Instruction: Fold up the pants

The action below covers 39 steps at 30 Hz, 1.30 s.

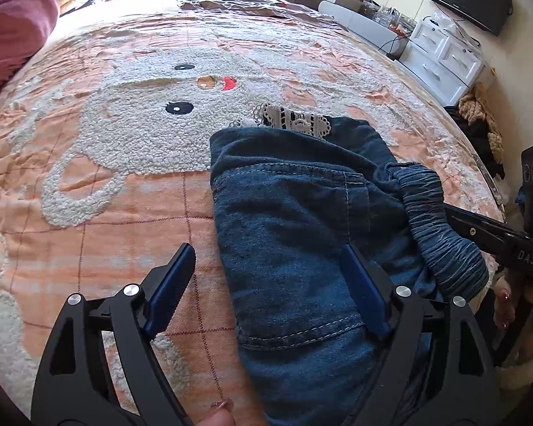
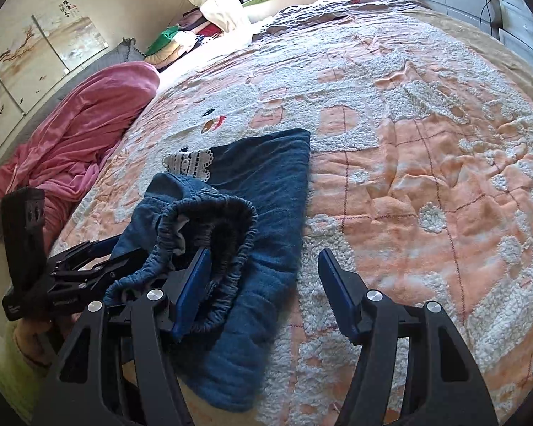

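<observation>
The pants [image 1: 302, 213] lie folded on the bed [image 1: 124, 213], long axis running away from both tools; left tool [image 1: 270, 277] and right tool [image 2: 263, 284] gape apart, gripping nothing.

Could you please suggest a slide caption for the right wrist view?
Open right gripper over folded denim pants on a peach bedspread.

Folded pants [image 1: 295, 213] lie on the bedspread [image 1: 124, 213] near the bed's near edge, lace hem [image 1: 295, 120] at the far end, waistband [image 1: 440, 227] on the near right. Left gripper [image 1: 270, 284] straddles the pants' left edge. Right gripper [image 2: 266, 284] has one finger inside the waistband. Blanket heap [image 2: 74, 142] far left, drawers [image 1: 444, 60] far right.
</observation>
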Each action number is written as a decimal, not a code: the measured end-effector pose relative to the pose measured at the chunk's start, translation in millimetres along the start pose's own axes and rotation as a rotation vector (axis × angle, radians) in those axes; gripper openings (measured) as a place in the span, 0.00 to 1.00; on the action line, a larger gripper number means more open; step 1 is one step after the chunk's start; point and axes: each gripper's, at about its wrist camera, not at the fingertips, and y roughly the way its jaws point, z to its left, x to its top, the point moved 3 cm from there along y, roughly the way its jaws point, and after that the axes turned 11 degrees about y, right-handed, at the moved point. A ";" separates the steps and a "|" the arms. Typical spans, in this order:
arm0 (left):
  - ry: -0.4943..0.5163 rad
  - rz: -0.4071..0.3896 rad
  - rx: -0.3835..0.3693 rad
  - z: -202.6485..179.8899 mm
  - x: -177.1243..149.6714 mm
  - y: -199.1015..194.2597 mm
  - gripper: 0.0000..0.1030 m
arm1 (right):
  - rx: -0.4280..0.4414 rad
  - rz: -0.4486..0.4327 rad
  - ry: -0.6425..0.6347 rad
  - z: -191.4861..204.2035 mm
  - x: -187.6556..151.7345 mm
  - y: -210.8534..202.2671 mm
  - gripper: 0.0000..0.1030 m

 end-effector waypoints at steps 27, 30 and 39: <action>-0.032 -0.023 -0.038 -23.7 -2.1 6.6 0.46 | 0.147 0.026 0.052 -5.3 -9.9 25.5 0.33; -0.017 -0.041 -0.021 -29.0 0.4 1.4 0.34 | 0.109 -0.013 -0.016 7.4 -13.9 21.6 0.25; -0.054 -0.093 -0.041 -20.8 4.9 -18.3 0.21 | 0.049 -0.155 -0.205 52.8 -14.4 -1.6 0.19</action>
